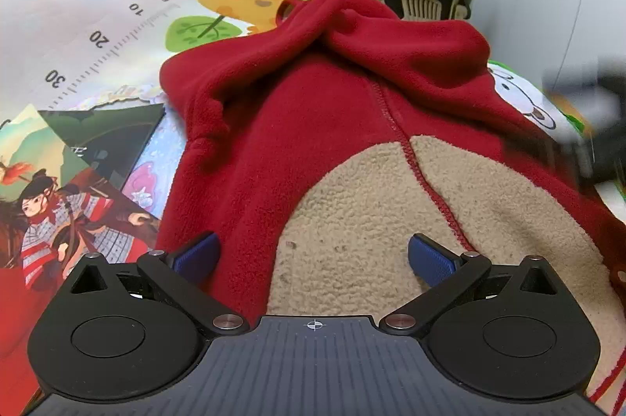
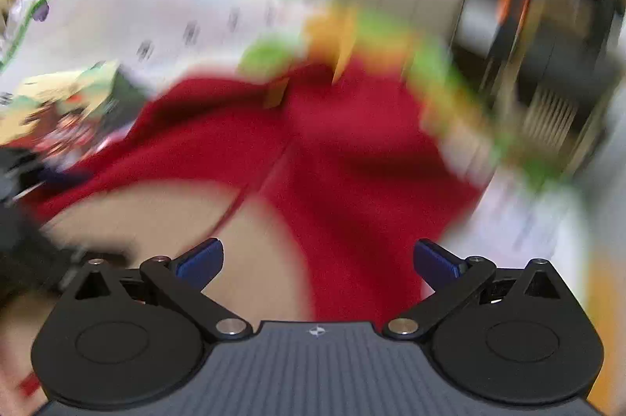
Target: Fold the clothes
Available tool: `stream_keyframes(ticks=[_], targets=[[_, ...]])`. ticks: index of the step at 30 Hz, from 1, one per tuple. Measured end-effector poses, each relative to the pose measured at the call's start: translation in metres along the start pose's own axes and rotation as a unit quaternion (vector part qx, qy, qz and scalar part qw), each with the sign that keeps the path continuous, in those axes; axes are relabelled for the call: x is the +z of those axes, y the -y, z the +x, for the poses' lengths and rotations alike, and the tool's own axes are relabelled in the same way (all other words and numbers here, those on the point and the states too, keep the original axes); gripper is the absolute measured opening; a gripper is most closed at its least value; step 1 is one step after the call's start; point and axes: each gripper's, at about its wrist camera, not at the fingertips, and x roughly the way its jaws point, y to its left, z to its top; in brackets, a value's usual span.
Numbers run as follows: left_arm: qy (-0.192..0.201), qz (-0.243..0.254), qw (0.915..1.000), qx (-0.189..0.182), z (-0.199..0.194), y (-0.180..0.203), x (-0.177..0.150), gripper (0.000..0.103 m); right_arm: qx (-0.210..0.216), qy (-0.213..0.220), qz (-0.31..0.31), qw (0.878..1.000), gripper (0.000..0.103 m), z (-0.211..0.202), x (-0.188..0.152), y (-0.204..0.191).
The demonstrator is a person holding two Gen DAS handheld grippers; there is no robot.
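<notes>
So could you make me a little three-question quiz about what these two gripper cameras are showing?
1. True or false: the left gripper is clamped on the red fleece garment.
2. What colour is the garment's fuzzy patch? A) tan B) blue C) green
3. Fill in: the garment lies on a cartoon-printed ____.

Key: 1 false, its jaws stand apart over the fabric, as do those of the right gripper. 2 A. 3 mat, with a printed ruler scale.
</notes>
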Motion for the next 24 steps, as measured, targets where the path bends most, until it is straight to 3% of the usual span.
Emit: stream_keyframes(ticks=[3, 6, 8, 9, 10, 11, 13, 16, 19, 24], targets=[[-0.002, 0.005, 1.0000, 0.002, 0.000, 0.001, 0.000, 0.103, -0.046, 0.059, -0.125, 0.989, 0.103, 0.027, 0.024, -0.023], [-0.003, 0.004, 1.0000, 0.000, -0.001, 0.000, 0.000, 0.103, -0.050, 0.038, -0.165, 0.984, 0.082, 0.083, 0.043, -0.041], [-0.010, 0.005, 0.9999, -0.006, -0.004, -0.001, 0.002, 0.103, -0.046, 0.011, -0.164, 0.985, 0.076, 0.117, 0.051, -0.046], [-0.017, 0.005, 0.9997, -0.015, -0.007, -0.003, 0.005, 0.103, -0.053, 0.003, -0.162, 0.985, 0.066, 0.131, 0.052, -0.047], [-0.022, 0.003, 0.9994, -0.028, -0.011, -0.007, 0.010, 0.103, -0.047, 0.000, -0.146, 0.988, 0.050, 0.138, 0.052, -0.042], [-0.021, 0.000, 0.9990, -0.039, -0.017, -0.012, 0.016, 0.103, -0.035, -0.002, -0.124, 0.992, 0.046, 0.143, 0.051, -0.034], [0.001, 0.005, 0.9995, -0.031, -0.027, -0.019, 0.036, 0.103, -0.020, 0.014, -0.062, 0.998, 0.019, 0.134, 0.049, -0.012], [0.051, 0.039, 0.9979, 0.009, -0.028, -0.020, 0.074, 0.103, -0.040, 0.067, 0.041, 0.996, 0.014, 0.090, 0.039, 0.035], [0.085, 0.087, 0.9919, 0.037, -0.002, -0.009, 0.110, 0.103, -0.072, 0.109, 0.178, 0.975, 0.013, 0.029, 0.016, 0.099], [0.081, 0.141, 0.9844, 0.069, 0.083, 0.019, 0.143, 0.103, -0.091, 0.084, 0.365, 0.923, 0.017, -0.033, -0.071, 0.172]])
